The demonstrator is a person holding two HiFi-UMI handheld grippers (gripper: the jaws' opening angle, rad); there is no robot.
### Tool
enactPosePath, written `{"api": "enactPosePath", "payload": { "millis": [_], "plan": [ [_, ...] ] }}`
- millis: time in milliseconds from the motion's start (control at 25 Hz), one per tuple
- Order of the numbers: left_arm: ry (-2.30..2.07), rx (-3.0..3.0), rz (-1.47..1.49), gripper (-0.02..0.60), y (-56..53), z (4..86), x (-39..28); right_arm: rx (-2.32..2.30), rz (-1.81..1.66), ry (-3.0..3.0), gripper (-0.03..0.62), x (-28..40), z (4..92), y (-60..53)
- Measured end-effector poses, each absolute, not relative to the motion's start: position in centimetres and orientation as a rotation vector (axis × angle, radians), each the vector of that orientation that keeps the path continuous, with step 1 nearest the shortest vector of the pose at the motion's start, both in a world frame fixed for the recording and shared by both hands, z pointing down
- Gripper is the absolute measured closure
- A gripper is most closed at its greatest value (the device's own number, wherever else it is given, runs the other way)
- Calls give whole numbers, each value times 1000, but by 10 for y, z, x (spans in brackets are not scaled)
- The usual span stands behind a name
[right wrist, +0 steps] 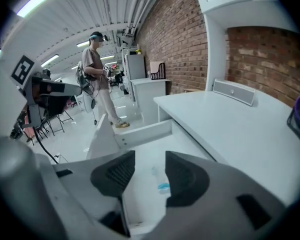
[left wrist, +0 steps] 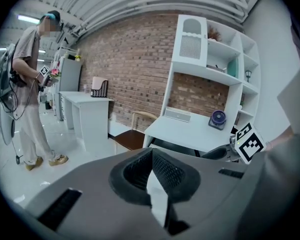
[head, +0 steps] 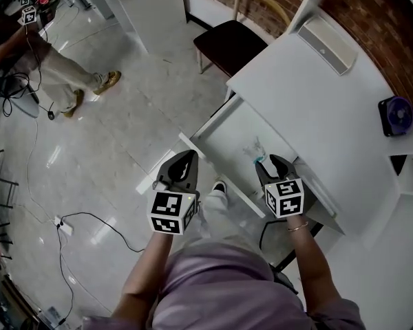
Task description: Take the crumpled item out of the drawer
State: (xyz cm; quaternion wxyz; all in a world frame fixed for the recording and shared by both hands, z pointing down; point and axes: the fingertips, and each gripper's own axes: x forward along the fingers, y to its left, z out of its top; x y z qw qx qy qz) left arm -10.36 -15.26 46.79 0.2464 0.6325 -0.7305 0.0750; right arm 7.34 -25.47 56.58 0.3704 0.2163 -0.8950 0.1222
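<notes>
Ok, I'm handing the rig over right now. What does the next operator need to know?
Left gripper: jaws together, nothing held, near the front corner of the drawer.
Right gripper: open and empty, over the open drawer, aimed down at the crumpled item.
The item lies on the drawer floor, ahead of the right jaws and not touched by them.
Done: the drawer is open.
Left: lower the right gripper, close on the item, lift it out.
</notes>
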Motion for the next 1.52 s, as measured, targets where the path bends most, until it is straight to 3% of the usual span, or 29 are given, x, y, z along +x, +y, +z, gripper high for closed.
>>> {"api": "enactPosePath", "payload": {
  "millis": [1000,1520],
  "plan": [
    [-2086,1464,192,581,-139,499,-142,256,104,-1942,381,48,700,-277],
    [-2087,1366,195,581,-131,515,-159,204,45,-1776,338,50,752,-287]
  ]
}}
